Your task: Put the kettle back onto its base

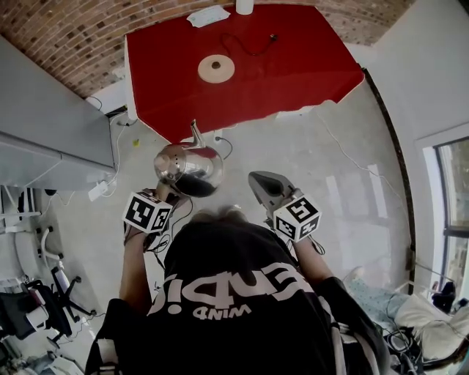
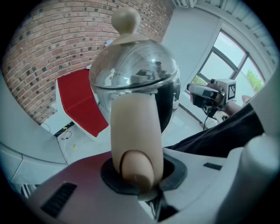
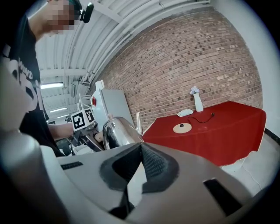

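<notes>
Your left gripper has its jaws closed narrowly on the cream, rounded handle of the polished steel round kettle, gripping near the handle's lower end. The kettle hangs in the air over the pale floor, just short of the near left corner of the red-clothed worktop. Its thin spout points toward that worktop (the lid with its cream knob is on). The round cream base lies flat on the worktop, a little left of the middle and well apart from the kettle. A black cord curls just beyond it, toward the far edge. At that far edge sit a flat white item and, to its right, a white upright vessel. Your right gripper is over the floor just right of the kettle, aimed toward the worktop. Its jaws are together and hold no object.
</notes>
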Demonstrator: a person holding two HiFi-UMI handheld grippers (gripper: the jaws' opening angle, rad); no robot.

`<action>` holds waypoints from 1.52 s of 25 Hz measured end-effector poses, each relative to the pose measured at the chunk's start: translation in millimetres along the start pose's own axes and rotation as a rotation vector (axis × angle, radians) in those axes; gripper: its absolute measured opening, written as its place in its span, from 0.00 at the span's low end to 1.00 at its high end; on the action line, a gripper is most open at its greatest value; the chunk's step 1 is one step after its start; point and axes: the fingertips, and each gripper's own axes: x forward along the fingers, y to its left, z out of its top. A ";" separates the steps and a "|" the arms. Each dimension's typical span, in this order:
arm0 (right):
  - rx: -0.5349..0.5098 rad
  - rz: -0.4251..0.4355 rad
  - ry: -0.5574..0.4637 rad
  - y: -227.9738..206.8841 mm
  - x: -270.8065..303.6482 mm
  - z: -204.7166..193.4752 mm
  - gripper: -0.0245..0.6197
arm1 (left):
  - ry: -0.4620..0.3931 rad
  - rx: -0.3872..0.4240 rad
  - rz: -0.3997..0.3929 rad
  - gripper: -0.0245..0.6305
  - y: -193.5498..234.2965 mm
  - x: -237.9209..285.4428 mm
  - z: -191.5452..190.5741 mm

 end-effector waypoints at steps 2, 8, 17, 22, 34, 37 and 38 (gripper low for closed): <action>-0.002 0.003 -0.002 -5.3 -4.8 1.7 0.07 | -0.005 -0.013 0.000 0.12 -4.6 3.4 3.0; -0.008 0.016 -0.001 -14.0 -4.6 4.3 0.07 | -0.018 -0.024 0.001 0.12 -9.1 4.6 11.8; -0.009 -0.001 -0.007 -30.8 9.5 7.9 0.07 | -0.025 -0.042 -0.003 0.12 11.7 14.0 25.7; 0.000 -0.015 -0.008 -43.0 22.3 10.7 0.07 | -0.030 -0.037 -0.014 0.12 22.5 19.4 39.4; 0.037 -0.040 0.015 -71.3 79.5 25.1 0.07 | -0.029 -0.022 -0.050 0.12 81.4 27.0 83.2; 0.049 -0.038 0.025 -83.3 99.9 33.9 0.07 | -0.023 -0.017 -0.056 0.12 100.3 27.8 100.4; 0.051 -0.035 0.027 -87.3 107.7 37.4 0.07 | -0.022 -0.016 -0.059 0.12 106.8 27.6 106.2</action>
